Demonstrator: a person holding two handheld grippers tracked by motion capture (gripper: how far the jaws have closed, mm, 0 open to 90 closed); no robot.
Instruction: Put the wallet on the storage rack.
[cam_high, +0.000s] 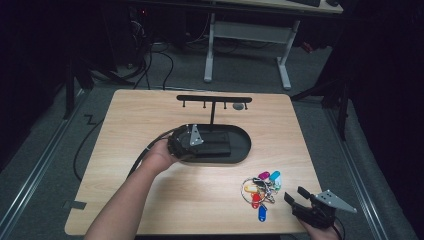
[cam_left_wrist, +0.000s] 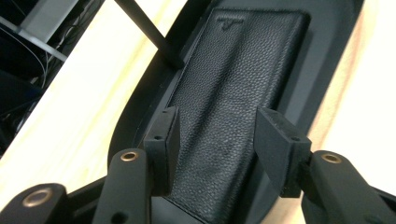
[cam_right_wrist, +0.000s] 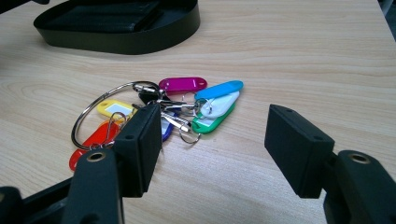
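A black leather wallet (cam_left_wrist: 233, 84) lies flat in a black oval tray (cam_high: 245, 145) at the middle of the wooden table. My left gripper (cam_high: 204, 145) reaches into the tray from the left. Its jaws stand on either side of the wallet's near end (cam_left_wrist: 217, 135), open and not pressing on it. A bunch of keys (cam_high: 260, 192) with coloured tags on a large ring lies at the front right. My right gripper (cam_high: 296, 195) rests just right of the bunch and points at it (cam_right_wrist: 212, 140), open with nothing between its pads.
A black T-shaped stand (cam_high: 214, 99) with several hooks rises from the tray's far side; its post (cam_left_wrist: 149, 32) stands beside the wallet. In the right gripper view the tray (cam_right_wrist: 116, 42) lies beyond the keys (cam_right_wrist: 163, 112). White desk legs stand on the floor behind.
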